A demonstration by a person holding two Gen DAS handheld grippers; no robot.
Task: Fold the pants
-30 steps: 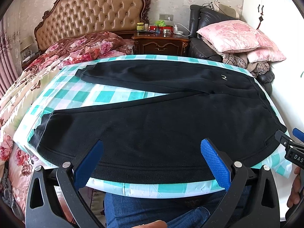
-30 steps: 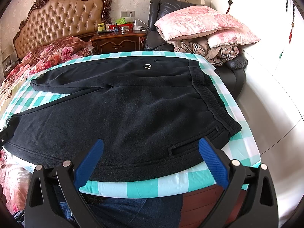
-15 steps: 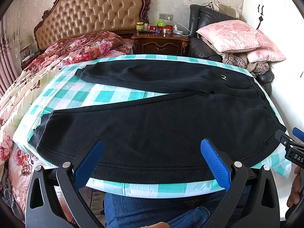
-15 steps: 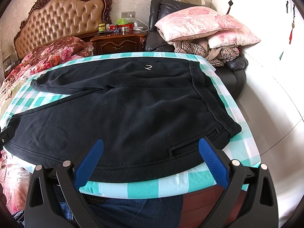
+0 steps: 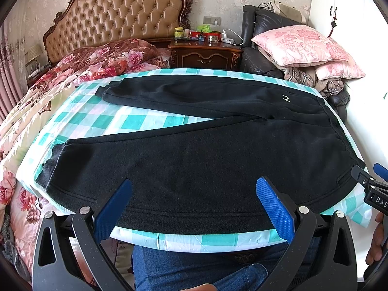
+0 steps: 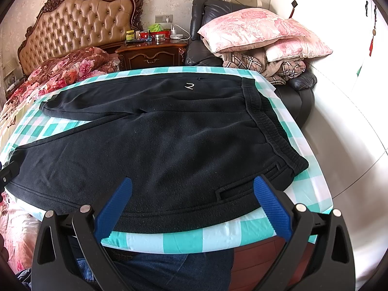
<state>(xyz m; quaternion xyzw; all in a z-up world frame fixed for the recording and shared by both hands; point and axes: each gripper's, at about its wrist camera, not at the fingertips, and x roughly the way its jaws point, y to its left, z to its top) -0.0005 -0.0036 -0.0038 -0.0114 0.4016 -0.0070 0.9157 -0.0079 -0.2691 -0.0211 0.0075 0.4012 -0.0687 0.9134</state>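
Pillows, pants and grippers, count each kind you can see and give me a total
Pink pillows: 2, upper and lower, stacked on the chair
Black pants: 1, spread flat
Grippers: 2, left gripper, right gripper, both open above the near edge
Total: 5

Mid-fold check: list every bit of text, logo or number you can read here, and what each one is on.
"DAS", cut off by the frame edge: white letters on the right gripper, seen from the left wrist view.
A small white mark shaped like a "2": on the black pants near the waistband.
Labels on the jars and tins on the nightstand: too small to read.
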